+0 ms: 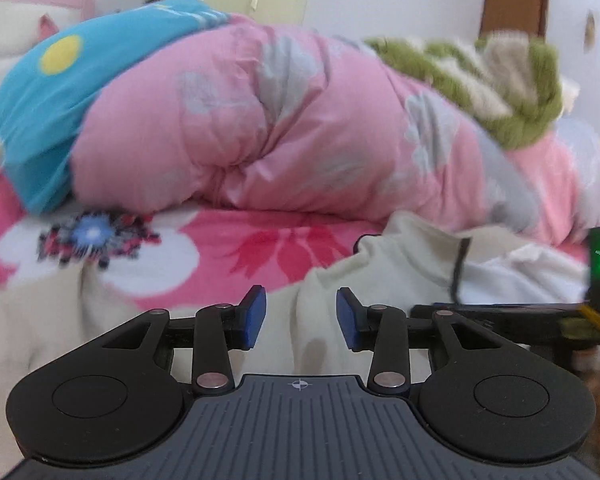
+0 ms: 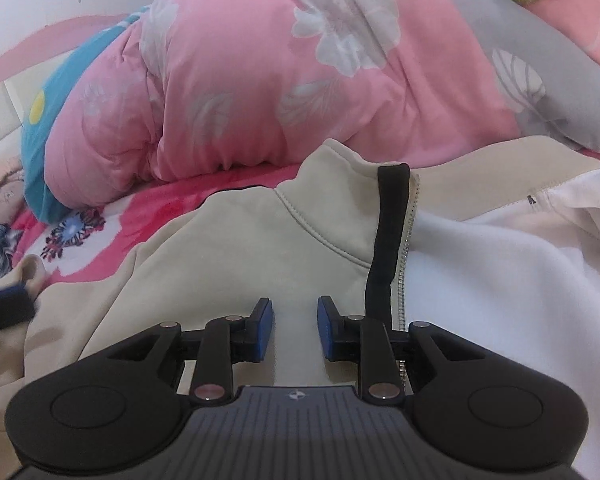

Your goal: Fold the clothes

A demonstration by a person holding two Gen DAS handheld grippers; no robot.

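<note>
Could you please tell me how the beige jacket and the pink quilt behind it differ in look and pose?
The beige jacket is plain, with a black strip and a zipper along its opening, while the pink quilt carries pale flower prints and grey patches. The jacket lies spread low on the bed; the quilt is bunched into a high, puffy mound. The jacket is opened, showing white lining; the quilt is rolled shut. Both rest on the flowered sheet.

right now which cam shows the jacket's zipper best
The right wrist view. The zipper with its black trim runs down from the collar of the beige jacket, teeth visible. The left wrist view shows only a blurred dark strip at the collar.
</note>
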